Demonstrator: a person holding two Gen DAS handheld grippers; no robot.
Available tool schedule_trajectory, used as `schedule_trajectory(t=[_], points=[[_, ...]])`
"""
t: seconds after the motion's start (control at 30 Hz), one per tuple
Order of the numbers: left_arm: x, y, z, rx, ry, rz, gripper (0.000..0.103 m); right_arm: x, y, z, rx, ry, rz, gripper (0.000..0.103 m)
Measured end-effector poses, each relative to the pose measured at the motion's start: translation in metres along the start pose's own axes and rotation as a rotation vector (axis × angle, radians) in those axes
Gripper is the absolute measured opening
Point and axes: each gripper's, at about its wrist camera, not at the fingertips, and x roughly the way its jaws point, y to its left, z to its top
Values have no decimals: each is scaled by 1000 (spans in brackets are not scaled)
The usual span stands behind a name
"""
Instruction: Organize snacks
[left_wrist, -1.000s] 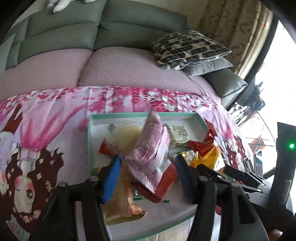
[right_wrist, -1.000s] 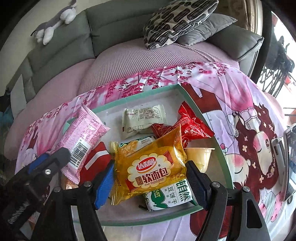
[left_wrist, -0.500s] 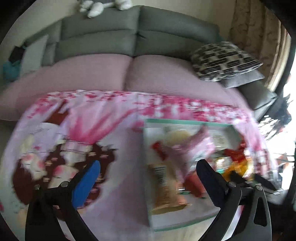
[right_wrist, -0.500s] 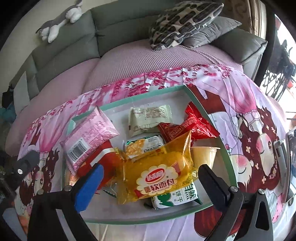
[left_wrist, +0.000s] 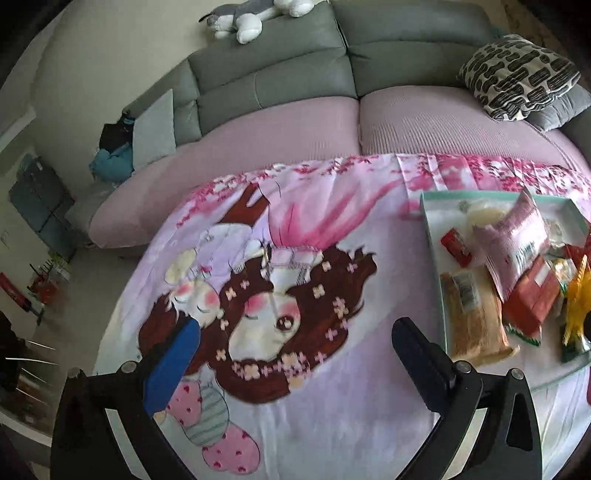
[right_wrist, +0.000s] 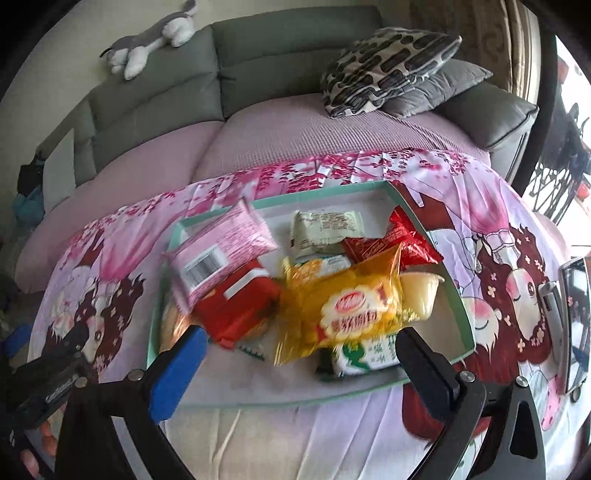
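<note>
A shallow green-rimmed tray (right_wrist: 463, 310) on the cartoon-print cloth holds several snack packs: a yellow bread bag (right_wrist: 343, 306), a pink pack (right_wrist: 218, 251), a red pack (right_wrist: 236, 299), a pale green pack (right_wrist: 325, 230), a red foil pack (right_wrist: 399, 240), a jelly cup (right_wrist: 421, 291) and a green-and-white biscuit pack (right_wrist: 365, 354). My right gripper (right_wrist: 295, 358) is open and empty over the tray's near edge. My left gripper (left_wrist: 295, 354) is open and empty over bare cloth, left of the tray (left_wrist: 424, 218). The pink pack (left_wrist: 513, 240) and a tan pack (left_wrist: 476, 314) show there.
A grey sofa with pink seat covers (left_wrist: 280, 122) stands behind the table. A patterned cushion (right_wrist: 388, 62) and a plush toy (right_wrist: 151, 40) lie on it. A phone-like device (right_wrist: 572, 317) lies at the cloth's right edge. The left gripper's body (right_wrist: 48, 373) shows at the lower left.
Both grippers opened, letting go of the pink pack and the yellow bread bag, which now lie in the tray. The left gripper swung left away from the tray; the right drew back.
</note>
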Motion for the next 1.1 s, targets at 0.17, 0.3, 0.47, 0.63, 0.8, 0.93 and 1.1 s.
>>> schedule_trajectory(t=[0.17,0.3,0.47,0.63,0.8,0.93,1.1], points=[[-4,2,-16,19,28,-20,103,-7,12,-17,-34,13,14,103],[-1,1,-26,28,56,-29,103,-6,19,-23,-62,25,13,103],[1,3,-26,17,66,-41,103,-6,25,-24,-79,23,14,103],[7,8,-24,-3,90,-60,103,-2,27,-25,-89,35,15,103],[13,16,-23,-35,118,-72,103,1,27,-25,-91,45,16,103],[15,17,-24,-45,130,-78,103,5,26,-26,-88,57,16,103],[16,15,-25,-32,139,-78,103,4,24,-26,-75,57,18,103]])
